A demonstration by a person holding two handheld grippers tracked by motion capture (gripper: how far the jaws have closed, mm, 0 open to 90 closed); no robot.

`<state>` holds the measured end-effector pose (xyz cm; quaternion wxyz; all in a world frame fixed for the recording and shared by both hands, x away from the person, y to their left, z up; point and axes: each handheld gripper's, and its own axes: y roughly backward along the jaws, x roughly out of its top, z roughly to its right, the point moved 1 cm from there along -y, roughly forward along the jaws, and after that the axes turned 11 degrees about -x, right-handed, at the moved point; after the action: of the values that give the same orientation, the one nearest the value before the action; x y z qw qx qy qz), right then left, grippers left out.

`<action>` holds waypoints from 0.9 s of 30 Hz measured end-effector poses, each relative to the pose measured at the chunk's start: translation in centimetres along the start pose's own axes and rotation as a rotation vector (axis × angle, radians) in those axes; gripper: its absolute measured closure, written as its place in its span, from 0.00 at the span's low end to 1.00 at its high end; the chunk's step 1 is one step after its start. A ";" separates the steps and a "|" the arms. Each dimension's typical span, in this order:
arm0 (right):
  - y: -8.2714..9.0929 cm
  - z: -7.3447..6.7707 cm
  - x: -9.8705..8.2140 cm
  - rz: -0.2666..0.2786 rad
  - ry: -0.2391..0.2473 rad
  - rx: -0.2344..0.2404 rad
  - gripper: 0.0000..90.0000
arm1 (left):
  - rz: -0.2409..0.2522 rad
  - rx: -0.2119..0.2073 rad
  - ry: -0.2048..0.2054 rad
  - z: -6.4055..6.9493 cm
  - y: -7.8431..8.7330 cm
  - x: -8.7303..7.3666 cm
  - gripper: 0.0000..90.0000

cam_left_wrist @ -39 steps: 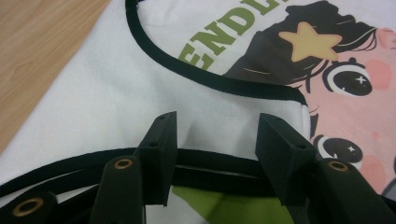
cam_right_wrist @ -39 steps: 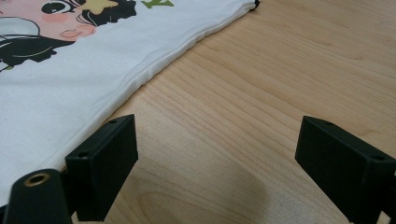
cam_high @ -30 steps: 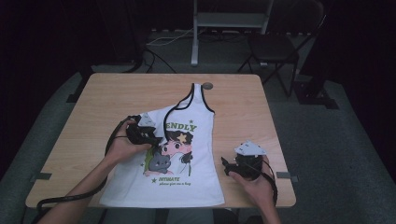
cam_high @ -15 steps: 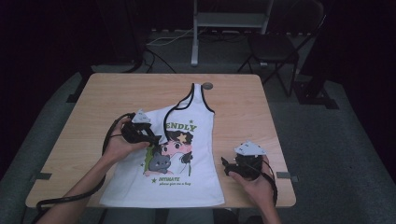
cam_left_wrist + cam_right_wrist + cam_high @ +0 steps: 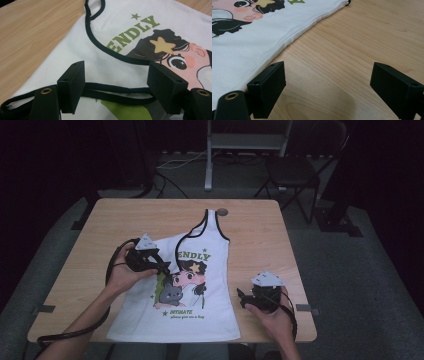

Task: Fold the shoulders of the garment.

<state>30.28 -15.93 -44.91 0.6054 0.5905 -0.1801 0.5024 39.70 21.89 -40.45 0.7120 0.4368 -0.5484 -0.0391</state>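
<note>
A white tank top (image 5: 200,305) with black trim, green lettering and a cartoon girl and cat lies flat on the wooden table (image 5: 260,235). Its left strap is folded over onto the chest. My left gripper (image 5: 162,269) hovers low over that fold. Its jaws have just been opening; in the left gripper view (image 5: 115,75) they stand wide, and the black-trimmed strap (image 5: 120,96) lies loose between them, not pressed. My right gripper (image 5: 241,297) rests at the top's right side seam. In the right gripper view (image 5: 328,75) its jaws are open over bare wood, with the seam (image 5: 294,37) just left of them.
A small round grey disc (image 5: 222,212) sits on the table beyond the top's right strap. Behind the table stand a metal post (image 5: 208,160) and a dark chair (image 5: 295,170) on grey carpet. Cables lie on the floor at the back.
My left hand has shifted slightly over the folded strap. The right hand and the top's lower half have kept still.
</note>
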 end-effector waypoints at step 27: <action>0.0 0.0 0.0 -0.005 -0.001 -0.001 0.14 | 0.060 0.041 0.031 -1.3 3.5 -0.5 0.34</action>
<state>30.31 -15.93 -44.92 0.6070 0.5909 -0.1791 0.5003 39.05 25.04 -38.45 0.7123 0.4350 -0.5508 0.0004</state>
